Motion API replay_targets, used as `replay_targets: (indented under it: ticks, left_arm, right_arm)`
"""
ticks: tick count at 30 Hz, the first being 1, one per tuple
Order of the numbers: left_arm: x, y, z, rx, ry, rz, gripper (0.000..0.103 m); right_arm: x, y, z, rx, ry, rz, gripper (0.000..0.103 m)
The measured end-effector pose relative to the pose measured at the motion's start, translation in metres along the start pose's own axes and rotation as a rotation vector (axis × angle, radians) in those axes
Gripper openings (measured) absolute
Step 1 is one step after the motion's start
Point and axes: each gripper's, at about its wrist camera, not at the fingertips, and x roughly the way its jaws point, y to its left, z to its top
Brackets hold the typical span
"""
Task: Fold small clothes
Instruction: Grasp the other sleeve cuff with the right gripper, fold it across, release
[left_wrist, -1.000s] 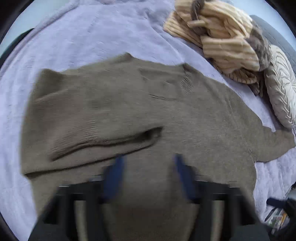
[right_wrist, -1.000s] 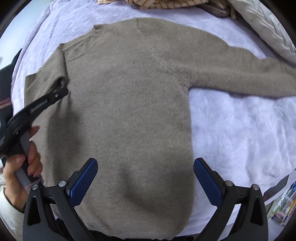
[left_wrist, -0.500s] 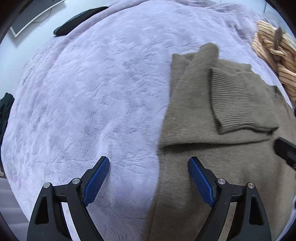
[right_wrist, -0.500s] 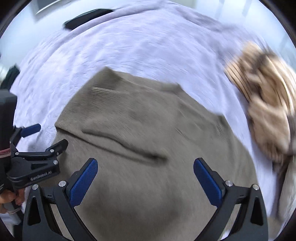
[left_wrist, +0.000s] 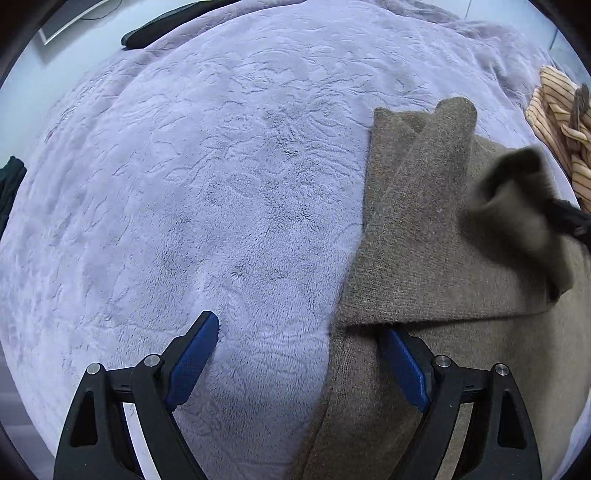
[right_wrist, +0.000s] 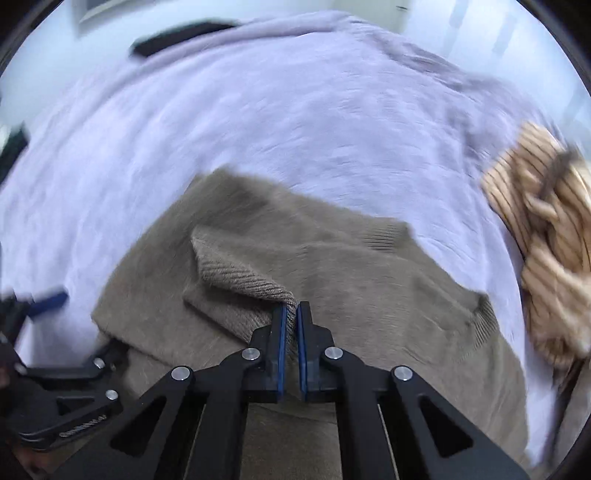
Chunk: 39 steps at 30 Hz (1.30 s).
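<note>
Right wrist view: right hand-held gripper just closed, pinching brown sweater's ribbed cuff; left hand-held gripper gapes wide

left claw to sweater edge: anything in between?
Nothing visible. The left claw is open, straddling the brown sweater's edge on the lavender blanket; one finger sits under the folded flap. The right claw is shut on the ribbed cuff.

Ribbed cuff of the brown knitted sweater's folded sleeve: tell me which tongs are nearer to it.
Right. The right tongs are shut on the ribbed cuff itself. The left tongs stand open off to the side, straddling the brown knitted sweater's edge on the lilac fleece blanket.
</note>
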Motion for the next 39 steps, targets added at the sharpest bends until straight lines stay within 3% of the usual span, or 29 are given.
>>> replay_targets:
  ticks: [5, 10, 11, 14, 15, 16, 18, 19, 24, 26, 27, 28, 30, 33, 35, 37, 39]
  left_arm:
    - [0.0, 0.009, 0.004, -0.005, -0.007, 0.007, 0.088]
    - [0.002, -0.004, 0.003, -0.001, -0.013, 0.026, 0.088]
    - [0.002, -0.005, 0.002, 0.001, -0.015, 0.03, 0.088]
    - [0.003, -0.011, 0.001, 0.005, -0.018, 0.04, 0.088]
    - [0.004, -0.014, 0.001, 0.005, -0.018, 0.043, 0.088]
    - [0.006, -0.014, 0.002, 0.004, -0.018, 0.045, 0.088]
    - [0.005, -0.016, 0.001, -0.001, -0.016, 0.048, 0.088]
    - [0.006, -0.017, 0.001, -0.004, -0.015, 0.05, 0.088]
    - [0.005, -0.023, -0.001, -0.004, -0.021, 0.061, 0.088]
    - [0.005, -0.025, -0.002, -0.004, -0.021, 0.06, 0.088]
    - [0.003, -0.024, -0.003, -0.008, -0.021, 0.059, 0.088]
    - [0.001, -0.024, -0.004, -0.013, -0.024, 0.057, 0.088]
    - [0.002, -0.021, -0.003, -0.02, -0.03, 0.06, 0.088]
    - [0.002, -0.019, -0.006, -0.038, -0.034, 0.056, 0.089]
    - [0.001, -0.02, -0.008, -0.04, -0.039, 0.056, 0.089]
    - [0.002, -0.021, -0.01, -0.033, -0.039, 0.071, 0.096]
    - [0.002, -0.02, -0.01, -0.037, -0.039, 0.069, 0.096]
  right_arm:
    - [-0.051, -0.091, -0.025, 0.368, -0.103, -0.015, 0.006]
    - [-0.045, -0.188, -0.1, 0.711, -0.001, -0.025, 0.006]
    - [-0.038, -0.203, -0.118, 0.777, 0.028, 0.01, 0.006]
    - [-0.025, -0.229, -0.16, 0.945, 0.045, 0.251, 0.01]
    - [-0.024, -0.229, -0.165, 0.951, 0.046, 0.285, 0.019]
    - [-0.025, -0.228, -0.167, 0.939, 0.043, 0.306, 0.043]
    - [-0.025, -0.221, -0.167, 0.927, 0.018, 0.355, 0.076]
    - [-0.023, -0.22, -0.165, 0.935, -0.003, 0.39, 0.077]
    - [0.019, -0.223, -0.144, 1.047, -0.032, 0.524, 0.073]
    - [0.043, -0.222, -0.137, 1.098, -0.004, 0.564, 0.053]
    - [0.049, -0.223, -0.133, 1.116, 0.012, 0.565, 0.011]
    - [0.051, -0.225, -0.131, 1.131, 0.027, 0.562, 0.006]
    - [0.038, -0.229, -0.13, 1.128, -0.019, 0.567, 0.006]
    - [0.003, -0.23, -0.132, 1.017, -0.06, 0.466, 0.006]
    - [-0.006, -0.236, -0.148, 1.006, -0.043, 0.398, 0.006]
    - [0.003, -0.242, -0.168, 1.023, 0.008, 0.368, 0.006]
    - [0.017, -0.243, -0.188, 1.044, 0.05, 0.376, 0.006]
